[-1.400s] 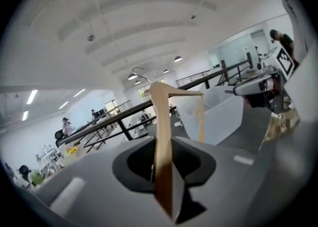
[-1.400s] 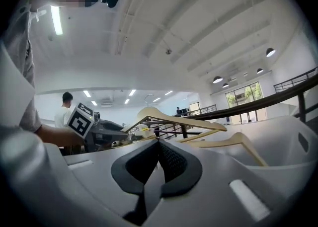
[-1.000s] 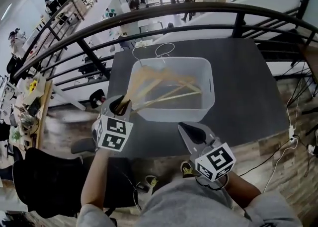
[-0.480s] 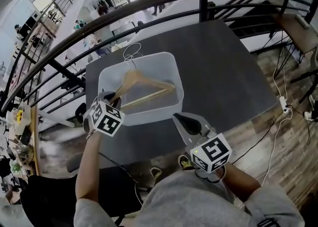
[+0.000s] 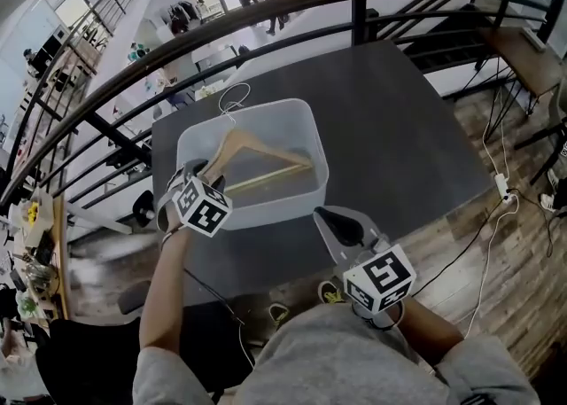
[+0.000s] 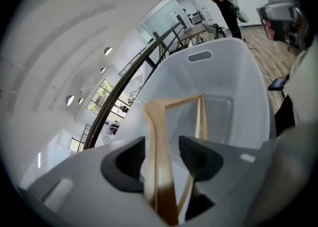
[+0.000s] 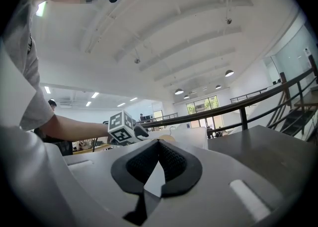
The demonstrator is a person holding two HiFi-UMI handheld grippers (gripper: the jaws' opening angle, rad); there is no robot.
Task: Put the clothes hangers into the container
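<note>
Head view, wooden hanger [image 5: 266, 146]: inside white container [image 5: 316, 183], by dark table's [image 5: 399, 128] left edge.
Left gripper [image 5: 202, 177]: jaws just opening, parted, hanger end between them.
Right gripper [image 5: 339, 224]: jaws together, empty, above table's near edge.

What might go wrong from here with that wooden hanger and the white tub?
1. The left gripper has just been opening its jaws, but one end of the wooden hanger lies between them. Pulling back at a slant might snag it and drag it out of the white tub.
2. The wire hook pokes over the tub's far rim, so the hanger may catch there rather than settle flat.
</note>
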